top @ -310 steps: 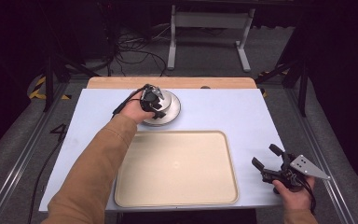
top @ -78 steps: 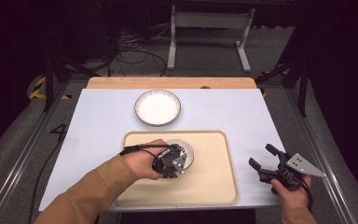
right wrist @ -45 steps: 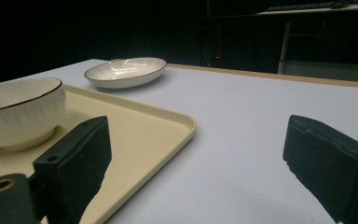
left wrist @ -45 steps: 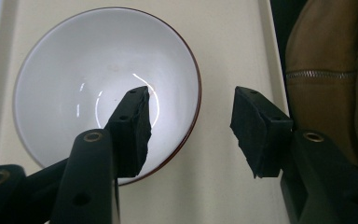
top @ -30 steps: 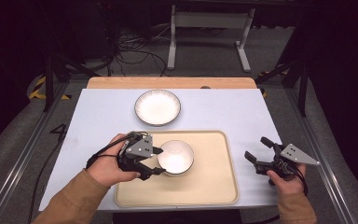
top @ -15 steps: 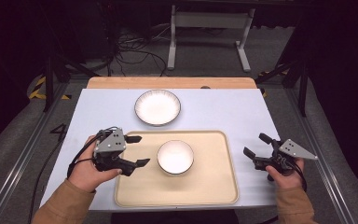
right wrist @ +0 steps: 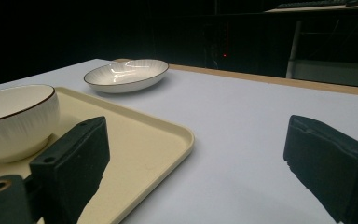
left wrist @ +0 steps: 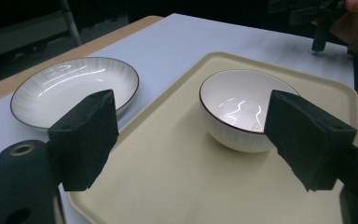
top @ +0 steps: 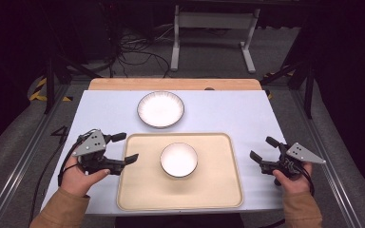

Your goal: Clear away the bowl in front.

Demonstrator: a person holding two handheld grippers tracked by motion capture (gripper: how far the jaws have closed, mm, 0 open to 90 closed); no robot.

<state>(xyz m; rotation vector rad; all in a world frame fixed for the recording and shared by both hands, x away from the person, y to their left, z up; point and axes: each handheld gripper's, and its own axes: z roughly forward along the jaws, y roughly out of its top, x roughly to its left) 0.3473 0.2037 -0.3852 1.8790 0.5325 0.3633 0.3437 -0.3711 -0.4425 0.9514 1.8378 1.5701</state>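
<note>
Left hand-held gripper (top: 121,148), jaws just opening wide and empty, sits beside the tray (top: 138,199); the bowl (top: 178,159) rests mid-tray. Swinging carelessly toward the plate (top: 160,109) could knock it.

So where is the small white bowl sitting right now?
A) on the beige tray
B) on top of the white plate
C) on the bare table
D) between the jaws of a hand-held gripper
A: the bowl stands alone on the beige tray, apart from the plate.
</note>
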